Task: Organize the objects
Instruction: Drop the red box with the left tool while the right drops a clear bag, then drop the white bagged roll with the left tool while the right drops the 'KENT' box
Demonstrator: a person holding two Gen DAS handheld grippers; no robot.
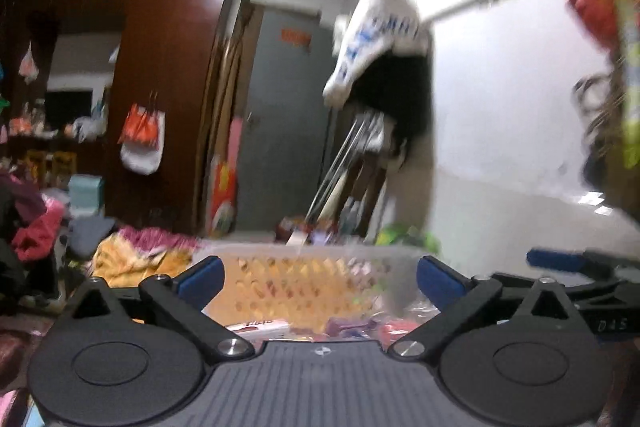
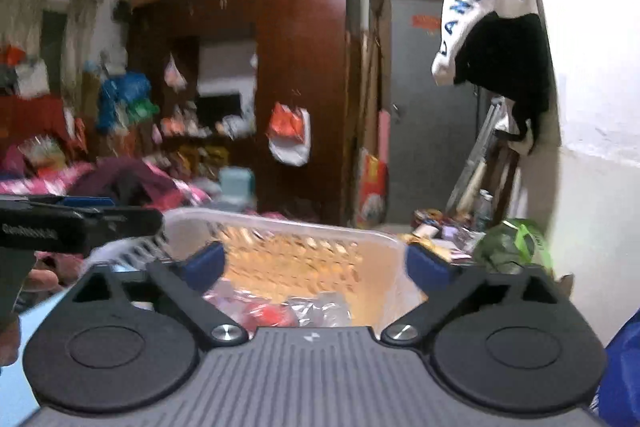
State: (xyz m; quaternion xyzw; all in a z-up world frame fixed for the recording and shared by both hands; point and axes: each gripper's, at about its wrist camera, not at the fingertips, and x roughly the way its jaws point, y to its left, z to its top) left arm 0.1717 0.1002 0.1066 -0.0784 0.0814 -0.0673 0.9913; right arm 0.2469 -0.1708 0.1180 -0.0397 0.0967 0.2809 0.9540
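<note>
A clear plastic basket [image 1: 304, 251] with a perforated wall stands just ahead of both grippers; it also shows in the right wrist view [image 2: 280, 223]. Small wrapped packets lie inside it, red and silver ones [image 2: 288, 311] and pink and purple ones [image 1: 352, 327]. My left gripper [image 1: 318, 281] is open and empty, its blue pads [image 1: 202, 281] spread at the basket's near side. My right gripper [image 2: 314, 265] is open and empty, also at the basket's near side. The other gripper shows at the right edge of the left view [image 1: 568, 263] and at the left edge of the right view [image 2: 76, 223].
A dark wooden wardrobe [image 2: 304, 67] and a grey door [image 2: 424, 107] stand behind. Clothes are piled at the left [image 1: 28, 223]. A white cloth with blue letters [image 2: 476, 7] hangs at the upper right. A green bag [image 2: 512, 243] and small clutter lie right of the basket.
</note>
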